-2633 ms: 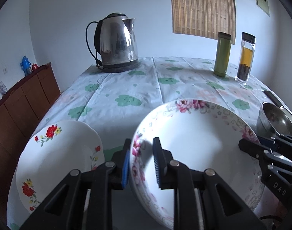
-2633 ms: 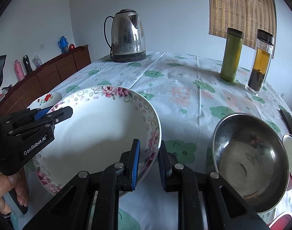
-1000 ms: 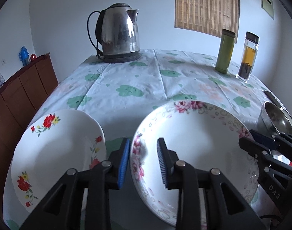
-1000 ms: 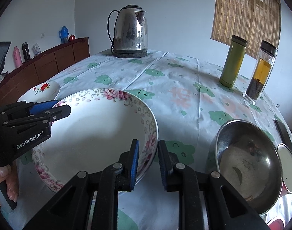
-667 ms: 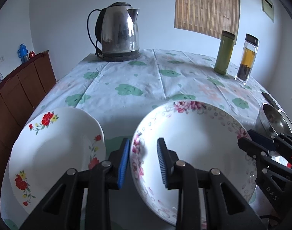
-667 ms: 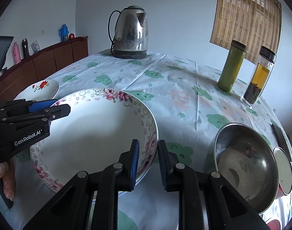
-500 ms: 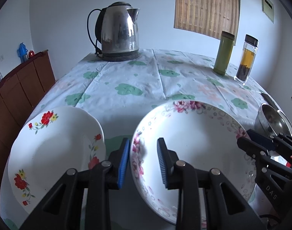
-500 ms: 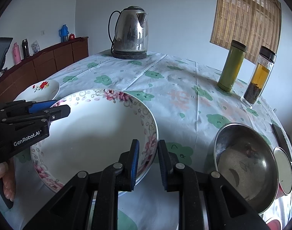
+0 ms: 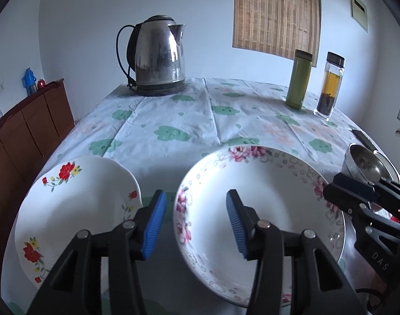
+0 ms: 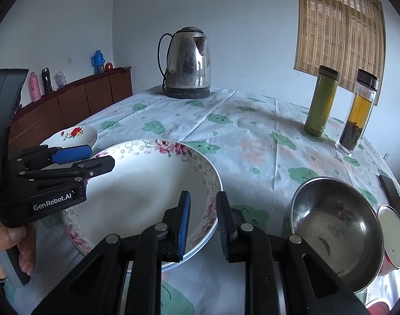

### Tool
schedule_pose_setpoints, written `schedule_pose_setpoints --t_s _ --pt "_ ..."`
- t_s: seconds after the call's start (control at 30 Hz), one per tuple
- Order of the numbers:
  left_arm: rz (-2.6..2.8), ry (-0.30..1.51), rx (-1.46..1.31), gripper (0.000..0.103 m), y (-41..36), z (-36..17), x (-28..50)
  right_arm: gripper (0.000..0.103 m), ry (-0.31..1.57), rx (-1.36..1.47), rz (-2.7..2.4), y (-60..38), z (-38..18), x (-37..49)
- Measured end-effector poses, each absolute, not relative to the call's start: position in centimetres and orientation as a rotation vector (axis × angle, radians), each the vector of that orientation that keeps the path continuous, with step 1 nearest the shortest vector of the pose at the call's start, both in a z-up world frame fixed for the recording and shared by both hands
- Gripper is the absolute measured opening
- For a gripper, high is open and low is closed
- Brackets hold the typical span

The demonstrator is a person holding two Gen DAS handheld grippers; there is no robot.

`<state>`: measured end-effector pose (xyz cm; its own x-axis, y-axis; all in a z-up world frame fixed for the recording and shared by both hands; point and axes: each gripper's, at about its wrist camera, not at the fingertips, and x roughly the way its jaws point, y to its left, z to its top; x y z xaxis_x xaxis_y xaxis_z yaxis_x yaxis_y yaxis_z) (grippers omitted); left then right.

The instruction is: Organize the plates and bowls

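Observation:
A large white plate with a pink flower rim (image 9: 265, 183) (image 10: 147, 189) lies on the table. My left gripper (image 9: 196, 220) is open, its two blue pads standing apart on either side of the plate's left rim. My right gripper (image 10: 202, 223) is open, its pads straddling the plate's right rim with small gaps. A white plate with red flowers (image 9: 76, 204) (image 10: 76, 134) sits to the left. A steel bowl (image 10: 334, 228) (image 9: 365, 162) sits to the right.
A steel kettle (image 9: 158, 57) stands at the table's back. A green flask (image 9: 298, 78) and a glass tea bottle (image 9: 328, 82) stand at the back right. A wooden sideboard (image 9: 21, 131) runs along the left wall. A round lid (image 10: 391, 239) lies by the steel bowl.
My left gripper has opened wide off the flower-rim plate's left rim. My right gripper's jaws have also parted. The plate rests on the table.

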<state>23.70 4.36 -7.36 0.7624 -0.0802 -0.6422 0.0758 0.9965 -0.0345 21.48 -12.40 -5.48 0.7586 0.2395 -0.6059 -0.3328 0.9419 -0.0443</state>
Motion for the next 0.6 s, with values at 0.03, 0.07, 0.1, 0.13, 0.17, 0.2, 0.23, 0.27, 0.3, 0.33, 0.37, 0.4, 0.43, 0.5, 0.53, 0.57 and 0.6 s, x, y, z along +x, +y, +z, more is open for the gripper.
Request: schedule_pose_setpoints --t_s 0.03,0.07,0.1,0.13,0.17,0.2,0.23,0.27,0.3,0.33,0.37,0.4,0.43,0.5,0.53,0.57,0.6 --pt "-0.084 0.696 -0.009 0.048 4.4 -7.3 23.7 0.022 0.634 -0.155 0.313 -12.4 -5.5 21.5" --pt "-0.084 0.693 -0.012 0.048 4.4 -7.3 23.6 0.022 0.631 -0.156 0.313 -12.4 -5.5 21.5" --pt "-0.084 0.690 -0.013 0.048 4.4 -7.3 23.6 0.022 0.629 -0.155 0.313 -12.4 -5.4 21.4" --pt "-0.083 0.683 -0.013 0.049 4.4 -7.2 23.5 0.023 0.626 -0.152 0.312 -12.5 -5.4 21.4" --pt "-0.080 0.671 -0.010 0.059 4.3 -7.1 23.3 0.035 0.623 -0.148 0.314 -12.6 -5.4 21.3" --pt "-0.072 0.657 -0.006 0.071 4.3 -7.0 23.1 0.047 0.617 -0.145 0.315 -12.7 -5.3 21.3" --pt "-0.068 0.640 -0.002 0.075 4.4 -6.8 22.9 0.071 0.604 -0.143 0.311 -12.8 -5.2 21.0" --pt "-0.069 0.626 -0.001 0.076 4.4 -6.6 22.7 0.079 0.586 -0.141 0.304 -12.9 -5.0 20.7" --pt "-0.067 0.617 -0.001 0.076 4.5 -6.4 22.6 0.079 0.566 -0.140 0.303 -13.0 -4.8 20.4" --pt "-0.063 0.612 -0.001 0.077 4.6 -6.3 22.6 0.079 0.551 -0.141 0.307 -13.0 -4.7 20.2" --pt "-0.058 0.609 -0.001 0.080 4.8 -6.2 22.5 0.079 0.541 -0.146 0.310 -12.9 -4.6 20.0" --pt "-0.052 0.604 -0.002 0.085 4.9 -6.1 22.5 0.079 0.536 -0.152 0.310 -12.8 -4.5 19.9" --pt "-0.042 0.599 -0.002 0.088 5.1 -6.0 22.4 0.079 0.533 -0.157 0.308 -12.8 -4.5 19.9" --pt "-0.020 0.584 -0.004 0.095 5.5 -5.8 22.3 0.079 0.528 -0.163 0.311 -12.7 -4.5 19.8" --pt "-0.018 0.579 -0.010 0.096 5.8 -5.7 22.2 0.079 0.524 -0.164 0.311 -12.7 -4.4 19.8" --pt "-0.017 0.576 -0.017 0.096 6.0 -5.6 22.2 0.079 0.521 -0.164 0.311 -12.7 -4.4 19.7" --pt "-0.011 0.574 -0.022 0.096 6.2 -5.5 22.1 0.079 0.519 -0.164 0.312 -12.7 -4.4 19.7"
